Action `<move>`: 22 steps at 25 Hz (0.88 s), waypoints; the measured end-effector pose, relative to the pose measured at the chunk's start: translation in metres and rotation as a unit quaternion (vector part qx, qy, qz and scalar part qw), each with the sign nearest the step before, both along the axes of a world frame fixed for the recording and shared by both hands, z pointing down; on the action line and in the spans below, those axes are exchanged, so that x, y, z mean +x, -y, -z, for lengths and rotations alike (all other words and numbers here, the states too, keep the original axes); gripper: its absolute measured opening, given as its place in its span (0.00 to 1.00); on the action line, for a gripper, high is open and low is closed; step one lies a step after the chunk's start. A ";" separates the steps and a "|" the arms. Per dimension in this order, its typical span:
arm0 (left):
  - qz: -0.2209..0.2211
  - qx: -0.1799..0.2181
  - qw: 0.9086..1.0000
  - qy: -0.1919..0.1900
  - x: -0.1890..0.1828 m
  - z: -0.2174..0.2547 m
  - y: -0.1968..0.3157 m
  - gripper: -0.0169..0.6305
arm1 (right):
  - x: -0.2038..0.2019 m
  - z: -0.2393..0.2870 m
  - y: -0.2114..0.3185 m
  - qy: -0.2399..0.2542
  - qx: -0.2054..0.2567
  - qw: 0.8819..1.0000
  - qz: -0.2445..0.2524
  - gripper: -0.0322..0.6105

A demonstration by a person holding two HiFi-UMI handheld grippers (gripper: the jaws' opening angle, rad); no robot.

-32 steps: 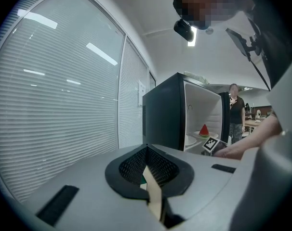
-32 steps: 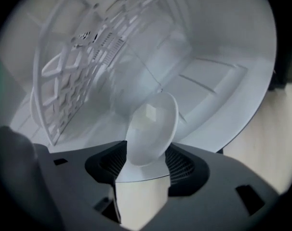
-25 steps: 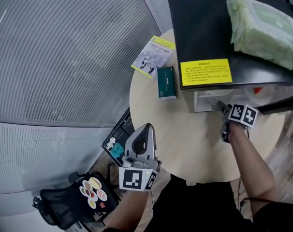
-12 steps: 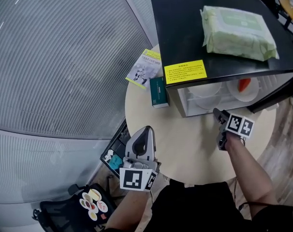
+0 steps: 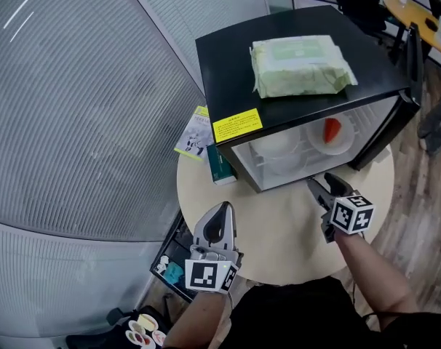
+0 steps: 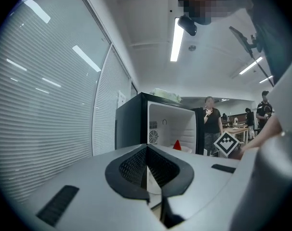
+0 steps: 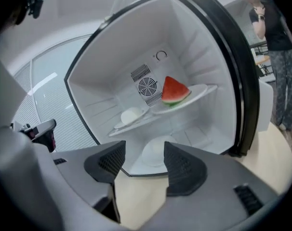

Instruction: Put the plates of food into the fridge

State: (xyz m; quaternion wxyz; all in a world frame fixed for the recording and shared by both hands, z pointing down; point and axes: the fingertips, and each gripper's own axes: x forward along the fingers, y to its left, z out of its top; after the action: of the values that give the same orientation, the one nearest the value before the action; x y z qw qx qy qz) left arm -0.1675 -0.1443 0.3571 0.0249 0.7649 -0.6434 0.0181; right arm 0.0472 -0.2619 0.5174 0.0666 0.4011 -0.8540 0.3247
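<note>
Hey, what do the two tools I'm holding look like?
Both the left tool and right tool are light grey shells with black textured pads, each carrying a white cube printed with black square markers. Forearms are unsleeved.

My right claw [image 5: 324, 185] faces the fridge [image 5: 228, 71] mouth, and only bare table [image 5: 279, 227] lies between us, so the way in is free. The open door [image 5: 384, 140] walls off my right side. Inside, 2 plates fill the shelf [image 7: 136, 125]: the watermelon [image 7: 174, 90] one on the right, the one with pale round food [image 7: 131, 115] on the left. Below it, 1 white dish [image 7: 154, 153] sits mid-floor with room to its right. My left claw [image 5: 220, 211] has open tabletop ahead. A green box [image 5: 219, 166] stands just beside the fridge's left wall.
</note>
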 end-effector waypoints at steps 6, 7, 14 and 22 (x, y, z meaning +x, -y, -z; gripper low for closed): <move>-0.026 0.011 1.000 -0.005 0.020 0.006 -0.003 0.03 | 0.025 0.045 -0.016 -0.026 0.080 0.996 -0.006 0.45; -0.030 0.014 0.999 -0.005 0.023 0.007 -0.005 0.03 | 0.031 0.051 -0.018 -0.033 0.092 0.995 -0.010 0.45; -0.036 0.013 0.999 -0.015 0.028 0.003 -0.014 0.03 | 0.058 0.091 -0.042 -0.074 0.160 0.984 -0.016 0.45; -0.037 0.018 0.999 -0.019 0.037 0.021 -0.020 0.03 | 0.073 0.120 -0.067 -0.060 0.207 0.976 -0.019 0.37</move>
State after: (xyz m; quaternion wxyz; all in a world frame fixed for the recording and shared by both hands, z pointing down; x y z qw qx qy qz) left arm -0.1308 -0.1247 0.3358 0.0223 0.7886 -0.6145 -0.0071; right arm 0.1206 -0.1950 0.3977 0.0271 0.4414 -0.8892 0.1172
